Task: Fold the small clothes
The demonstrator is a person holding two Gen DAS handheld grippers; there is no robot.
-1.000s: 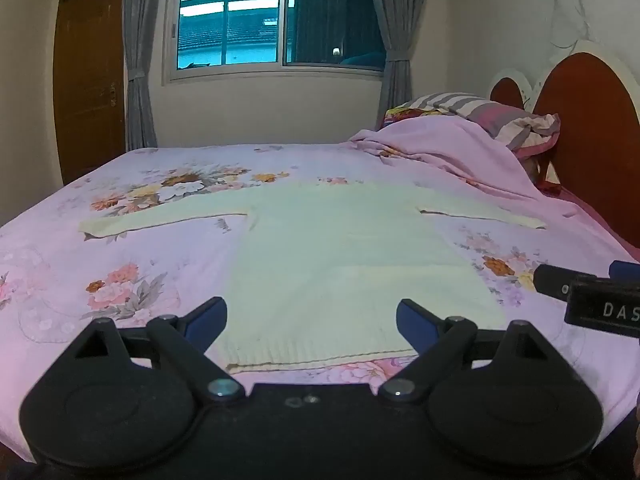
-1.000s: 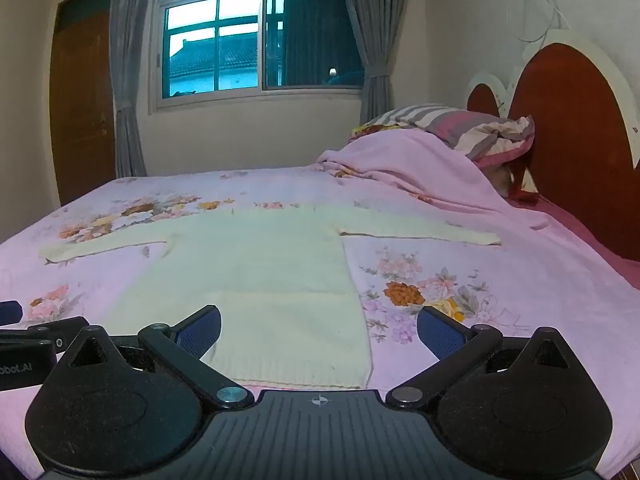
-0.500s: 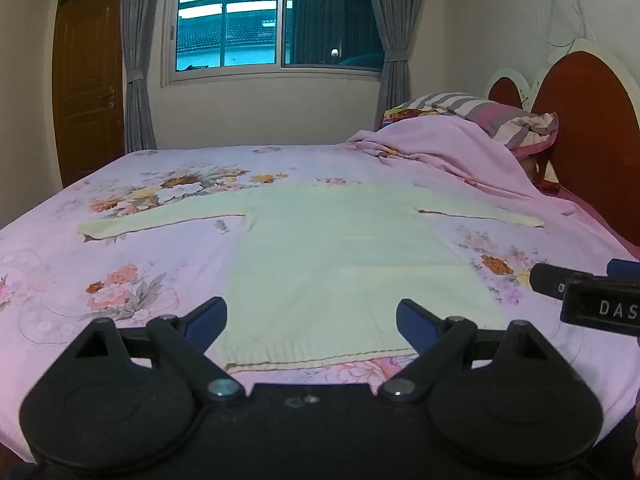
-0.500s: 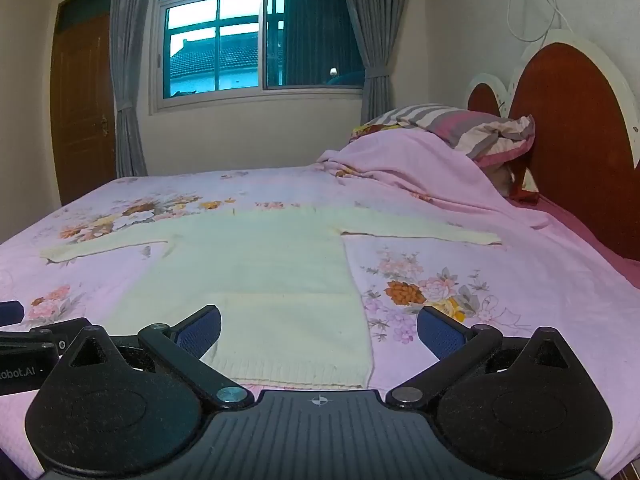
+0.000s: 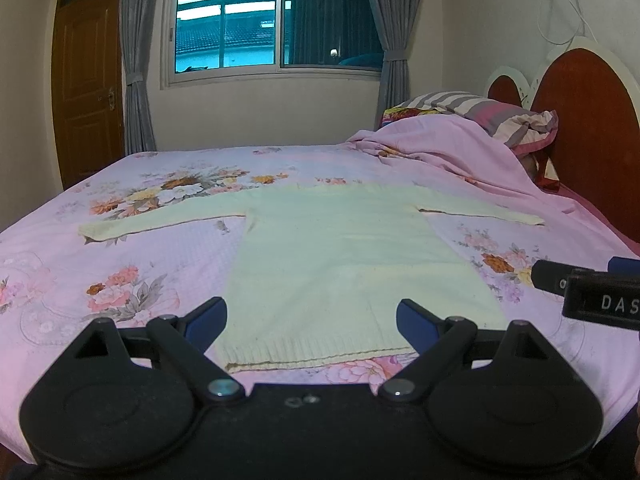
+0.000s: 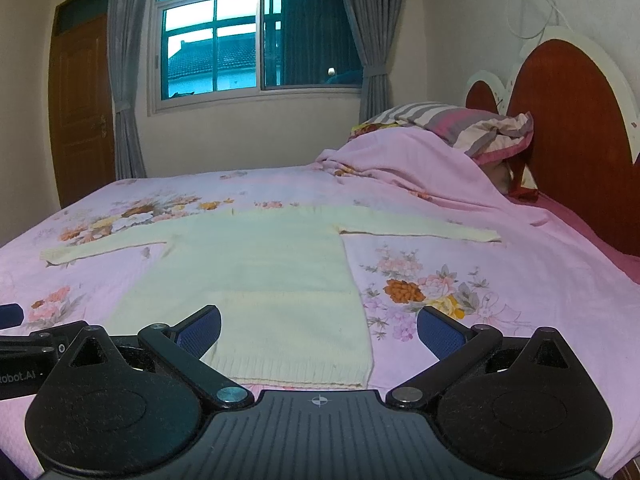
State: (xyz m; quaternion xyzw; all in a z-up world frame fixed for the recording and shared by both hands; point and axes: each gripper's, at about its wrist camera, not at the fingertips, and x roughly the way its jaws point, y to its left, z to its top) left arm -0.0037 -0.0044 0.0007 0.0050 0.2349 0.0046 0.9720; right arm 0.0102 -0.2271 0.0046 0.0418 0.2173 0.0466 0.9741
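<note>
A pale yellow knit sweater (image 5: pixel 344 256) lies flat on the pink floral bedspread (image 5: pixel 132 264), hem toward me, both sleeves spread out sideways. It also shows in the right wrist view (image 6: pixel 260 276). My left gripper (image 5: pixel 312 316) is open and empty, hovering above the hem near its left half. My right gripper (image 6: pixel 320 326) is open and empty, above the hem's right corner. The right gripper's side shows at the right edge of the left wrist view (image 5: pixel 592 292); the left gripper's side shows at the left edge of the right wrist view (image 6: pixel 28 344).
A rumpled pink blanket (image 5: pixel 452 152) and a striped pillow (image 5: pixel 492 114) are piled at the red headboard (image 5: pixel 584 136) on the right. A window with grey curtains (image 5: pixel 272 24) and a wooden door (image 5: pixel 86 80) are beyond the bed's far side.
Both grippers have stayed open and almost still; the views shifted only slightly. The sweater has not moved.
</note>
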